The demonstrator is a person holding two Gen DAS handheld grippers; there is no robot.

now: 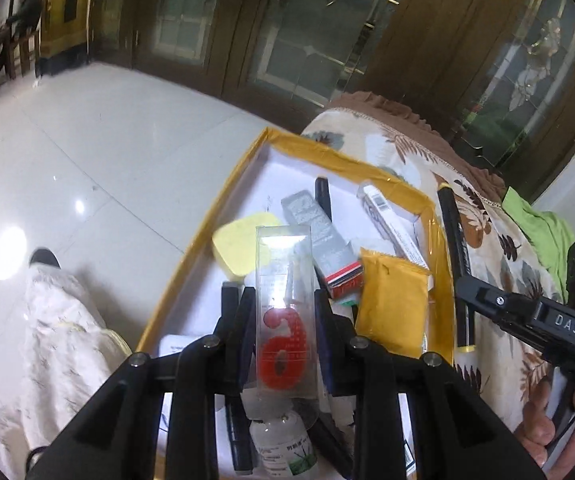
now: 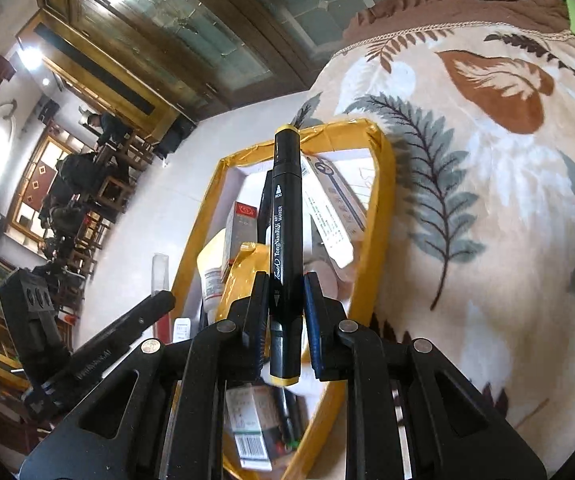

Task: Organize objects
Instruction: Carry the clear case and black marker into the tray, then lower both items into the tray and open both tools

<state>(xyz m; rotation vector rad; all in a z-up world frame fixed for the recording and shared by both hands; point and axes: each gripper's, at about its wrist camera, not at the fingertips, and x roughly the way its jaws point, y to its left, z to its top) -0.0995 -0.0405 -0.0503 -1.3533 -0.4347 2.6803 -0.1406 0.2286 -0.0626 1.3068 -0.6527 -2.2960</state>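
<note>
Left wrist view: clear candle case (image 1: pixel 285 312) was clamped in the left gripper (image 1: pixel 285 320) above the crowded box (image 1: pixel 191 256).
A black marker (image 2: pixel 285 256) was pinched by the right gripper (image 2: pixel 285 304); either smooth item could be dropped through slippage.

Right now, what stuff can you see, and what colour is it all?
Clear plastic case with red number candle: 1, red, held in left gripper.
Black marker with yellow caps: 1, black, held in right gripper.
Yellow-taped shallow box: 1, yellow rim, on blanket.
Mustard-yellow packet: 1, inside box.
Pale yellow sponge: 1, inside box.
Small white bottle: 1, inside box.
Leaf-patterned blanket: 1, cream and brown, under box.
Left gripper: black.
Right gripper: black.
</note>
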